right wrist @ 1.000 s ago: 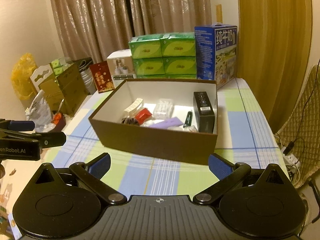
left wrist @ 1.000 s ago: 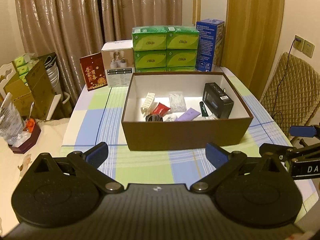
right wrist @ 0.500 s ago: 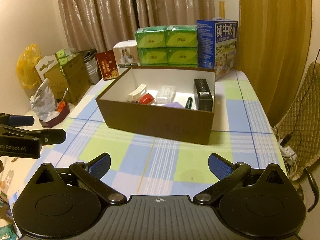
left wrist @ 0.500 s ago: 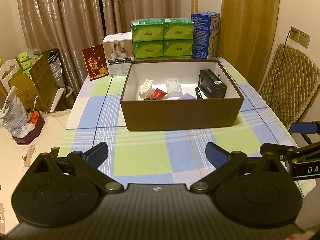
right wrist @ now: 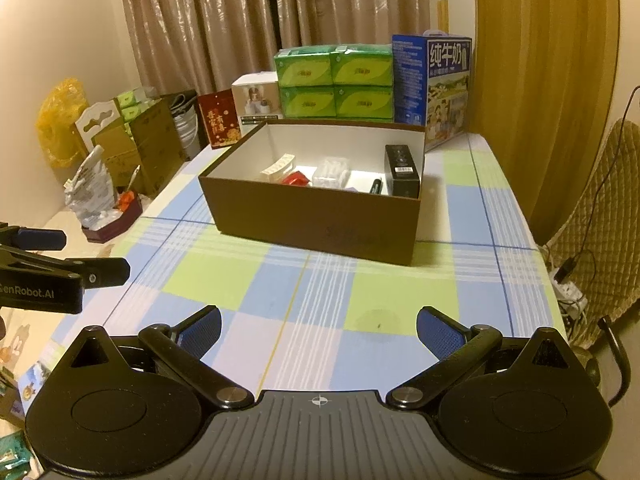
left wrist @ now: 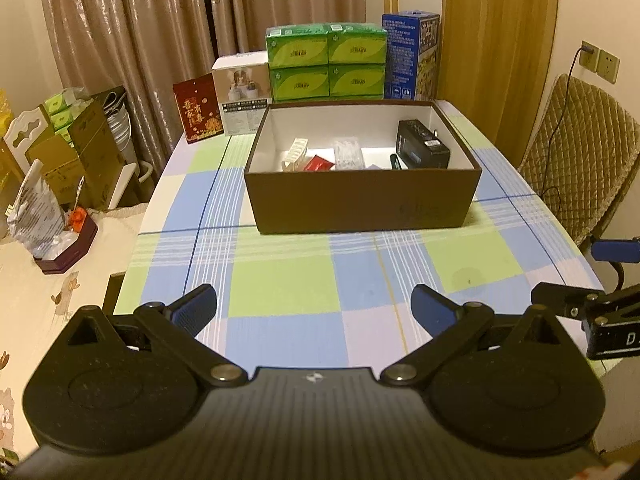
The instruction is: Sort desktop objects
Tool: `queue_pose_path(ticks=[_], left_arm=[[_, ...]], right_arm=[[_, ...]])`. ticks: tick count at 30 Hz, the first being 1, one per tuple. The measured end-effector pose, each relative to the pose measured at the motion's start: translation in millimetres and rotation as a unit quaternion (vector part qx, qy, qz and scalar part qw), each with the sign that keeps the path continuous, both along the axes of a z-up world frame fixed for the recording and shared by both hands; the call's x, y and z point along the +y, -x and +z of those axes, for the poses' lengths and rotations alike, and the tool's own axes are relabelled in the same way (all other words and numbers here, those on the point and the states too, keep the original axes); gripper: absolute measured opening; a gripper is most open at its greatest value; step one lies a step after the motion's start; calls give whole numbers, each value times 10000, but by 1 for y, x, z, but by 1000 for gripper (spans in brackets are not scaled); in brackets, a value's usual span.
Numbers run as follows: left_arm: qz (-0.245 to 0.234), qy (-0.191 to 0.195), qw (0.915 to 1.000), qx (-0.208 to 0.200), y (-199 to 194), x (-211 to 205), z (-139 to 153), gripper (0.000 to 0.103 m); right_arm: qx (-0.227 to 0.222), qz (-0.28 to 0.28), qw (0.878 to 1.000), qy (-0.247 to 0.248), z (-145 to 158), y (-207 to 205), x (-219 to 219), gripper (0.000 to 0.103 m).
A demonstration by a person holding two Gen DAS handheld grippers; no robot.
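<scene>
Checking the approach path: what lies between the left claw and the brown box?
Only bare checked tablecloth between the open left claw and the brown box. The left wrist view shows this stretch plainly.

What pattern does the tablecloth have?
The tablecloth has blue, green and white checks with thin stripes, clearest in the left wrist view.

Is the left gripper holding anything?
No, the left gripper is wide open above the checked tablecloth, with nothing between its fingers, well short of the brown box.

Open brown box holding small items
</scene>
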State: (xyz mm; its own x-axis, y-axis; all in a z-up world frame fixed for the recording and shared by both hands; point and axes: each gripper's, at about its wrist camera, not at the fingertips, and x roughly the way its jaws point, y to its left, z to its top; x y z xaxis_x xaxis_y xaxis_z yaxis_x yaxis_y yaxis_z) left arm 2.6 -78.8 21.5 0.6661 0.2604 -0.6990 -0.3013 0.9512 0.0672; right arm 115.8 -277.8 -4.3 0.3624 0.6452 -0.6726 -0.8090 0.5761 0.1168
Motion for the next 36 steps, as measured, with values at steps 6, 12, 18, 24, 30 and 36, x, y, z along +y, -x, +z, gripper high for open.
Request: queue_pose_path(ticks=[6,12,18,24,30,36], left_arm=[[38,12,9999,125,9,-5,-6,102],[71,18,9997,215,16,-9,-11,102],[78,4,9995,294,19,-12,-14,102],[55,11,9994,346,19,-16,-18,102],[29,25,9993,370,18,-16,-22,102],[1,-2,9994,348,16,-18,-22,102]], right_arm=[[57,44,10000,47,-3,5,-4,101],[82,106,9999,82,-5,9,-6,101],[115,118,9998,107,-7,10,-8,101],[147,144,9997,157,-10,12,-9,101],[191,151,9995,198,-14,12,-9,101],[222,147,9995,195,-15,10,-10,101]])
